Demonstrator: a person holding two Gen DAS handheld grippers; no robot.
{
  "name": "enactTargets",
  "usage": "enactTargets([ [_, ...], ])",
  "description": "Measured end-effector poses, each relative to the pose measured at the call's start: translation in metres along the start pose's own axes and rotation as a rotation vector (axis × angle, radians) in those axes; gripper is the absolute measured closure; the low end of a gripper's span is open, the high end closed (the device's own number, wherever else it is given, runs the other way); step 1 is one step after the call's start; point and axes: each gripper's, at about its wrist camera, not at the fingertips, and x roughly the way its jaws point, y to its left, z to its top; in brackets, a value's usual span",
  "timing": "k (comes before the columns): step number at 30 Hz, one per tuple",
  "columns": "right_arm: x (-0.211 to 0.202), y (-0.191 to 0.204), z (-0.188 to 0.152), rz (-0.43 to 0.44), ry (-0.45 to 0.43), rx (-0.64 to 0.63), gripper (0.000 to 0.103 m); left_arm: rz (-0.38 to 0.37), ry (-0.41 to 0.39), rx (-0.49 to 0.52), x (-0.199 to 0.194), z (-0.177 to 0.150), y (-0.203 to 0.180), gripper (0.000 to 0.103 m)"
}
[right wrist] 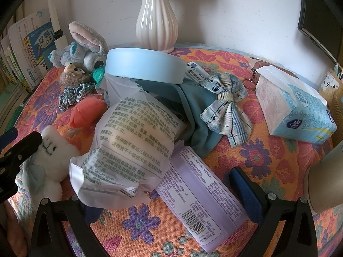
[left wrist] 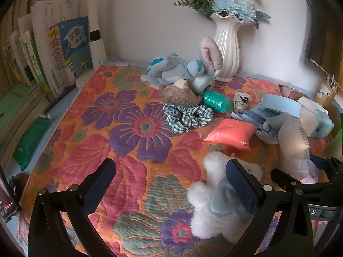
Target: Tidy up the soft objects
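- Left wrist view: left gripper (left wrist: pixel 171 184) low over the flowered cloth (left wrist: pixel 128 128), fingers spread wide, nothing pinched.
- White plush bear (left wrist: pixel 216 201) lying on the cloth, touching the inner side of the right-hand finger (left wrist: pixel 244 190), mostly inside the gap.
- Further back, in a loose group before the white vase (left wrist: pixel 228 49): blue rabbit plush (left wrist: pixel 178 70), small brown bear (left wrist: pixel 179 95), checked scrunchie (left wrist: pixel 187 117), green pouch (left wrist: pixel 217 101), orange pouch (left wrist: pixel 229 132).
- Books (left wrist: pixel 53 53) standing at the left edge.
- Right wrist view: right gripper (right wrist: pixel 171 194) with fingers spread, around the lower end of a white printed bag (right wrist: pixel 128 145) and a purple packet (right wrist: pixel 199 197); contact with the pads not possible to tell.
- Behind these: blue round box (right wrist: pixel 145 66) over a teal cloth (right wrist: pixel 193 115), plaid bow (right wrist: pixel 227 107) on that cloth, tissue pack (right wrist: pixel 293 107) well apart at the right.
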Motion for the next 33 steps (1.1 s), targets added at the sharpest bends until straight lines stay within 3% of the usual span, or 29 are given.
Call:
enactTargets([
  [4,0.000,0.000,0.000,0.000,0.000,0.000,0.000,-0.018,0.005,0.003,-0.004,0.000,0.000,0.001],
  [11,0.000,0.000,0.000,0.000,0.000,0.000,0.000,-0.152,0.057,0.033,-0.026,-0.011,-0.005,0.001],
  [17,0.001,0.000,0.001,-0.009,0.005,0.009,0.000,-0.159,0.083,0.100,-0.029,-0.012,-0.022,0.001],
  [23,-0.012,-0.011,-0.007,0.084,0.133,-0.069,0.000,-0.166,0.087,0.145,-0.036,-0.010,-0.024,0.001],
  [25,-0.029,-0.023,-0.019,0.131,0.107,-0.031,0.000,-0.180,0.086,0.149,-0.039,-0.010,-0.022,0.001],
  [28,-0.062,-0.040,-0.027,0.244,-0.002,0.044,0.000,-0.220,0.100,0.151,-0.039,-0.009,-0.022,0.001],
  [30,-0.079,-0.044,-0.020,0.239,-0.061,0.047,0.000,-0.244,0.105,0.156,-0.038,-0.009,-0.025,0.001],
  [33,-0.084,-0.038,-0.005,0.198,-0.077,0.031,0.000,-0.247,0.103,0.172,-0.039,-0.010,-0.030,0.005],
])
